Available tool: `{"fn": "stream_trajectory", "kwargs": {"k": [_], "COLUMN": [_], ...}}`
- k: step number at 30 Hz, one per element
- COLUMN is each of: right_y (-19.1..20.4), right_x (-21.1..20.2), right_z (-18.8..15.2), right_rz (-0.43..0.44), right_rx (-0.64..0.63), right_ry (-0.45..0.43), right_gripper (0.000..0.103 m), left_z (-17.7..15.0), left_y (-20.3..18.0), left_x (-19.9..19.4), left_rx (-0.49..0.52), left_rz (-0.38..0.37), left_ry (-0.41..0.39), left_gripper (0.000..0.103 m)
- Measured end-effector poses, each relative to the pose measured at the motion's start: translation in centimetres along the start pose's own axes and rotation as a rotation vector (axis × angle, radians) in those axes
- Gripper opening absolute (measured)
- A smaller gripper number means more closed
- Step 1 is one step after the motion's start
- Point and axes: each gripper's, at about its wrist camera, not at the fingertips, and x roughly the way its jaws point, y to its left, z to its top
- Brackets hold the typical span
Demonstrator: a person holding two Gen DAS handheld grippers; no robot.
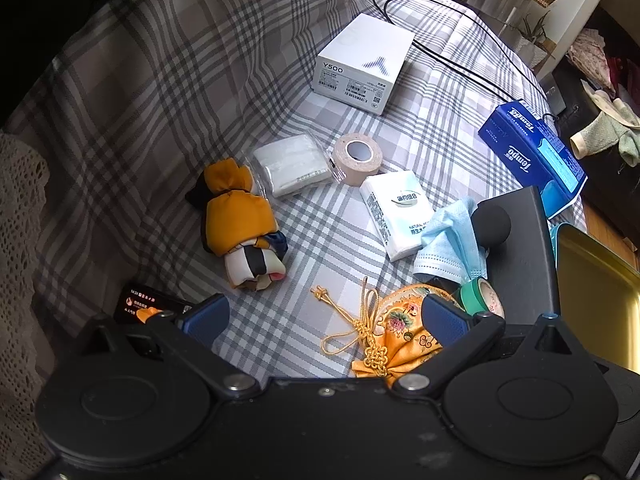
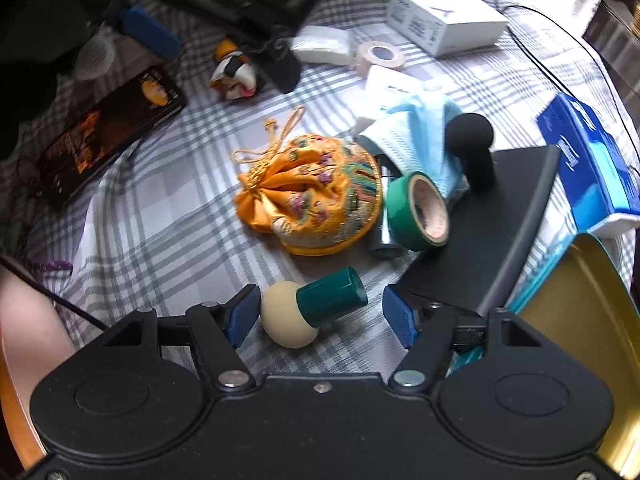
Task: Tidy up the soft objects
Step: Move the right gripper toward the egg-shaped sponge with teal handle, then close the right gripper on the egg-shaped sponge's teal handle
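Two tape rolls (image 2: 418, 210) (one green), one pouch (image 2: 316, 196); both tools (image 1: 324, 318) (image 2: 320, 314) stand apart.

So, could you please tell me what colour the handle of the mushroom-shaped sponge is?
Dark green, with a cream sponge head; the mushroom-shaped sponge shows best in the right wrist view.

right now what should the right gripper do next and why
Probably close on the sponge puff. It lies between the right gripper's open fingers, one pad near its cream head, the other clear of its green handle, so nothing grips it yet. The gold tin sits beside it.
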Motion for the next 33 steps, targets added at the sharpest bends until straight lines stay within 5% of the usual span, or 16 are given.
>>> {"fn": "stream_trajectory", "kwargs": {"k": [9, 19, 33], "right_y": [0.8, 0.7, 0.1], "right_x": [0.2, 1.4, -1.5], "right_z": [-0.4, 0.1, -0.5], "right_rz": [-0.099, -0.049, -0.064], "right_rx": [-0.080, -0.116, 0.059], "right_ry": [-0.015, 0.018, 0.017], "right_gripper": [0.063, 0.062, 0.056], "left_z": [0.0, 0.0, -1.7], "left_y": [0.2, 0.1, -3.6], "left_x": [0.3, 0.8, 4.5], "left_rx": [-0.008, 0.003, 0.129], "left_rz": [-0.005, 0.001, 0.019], "left_ry": [0.013, 0.028, 0.074], "left_gripper": [0.103, 0.103, 0.103]}}
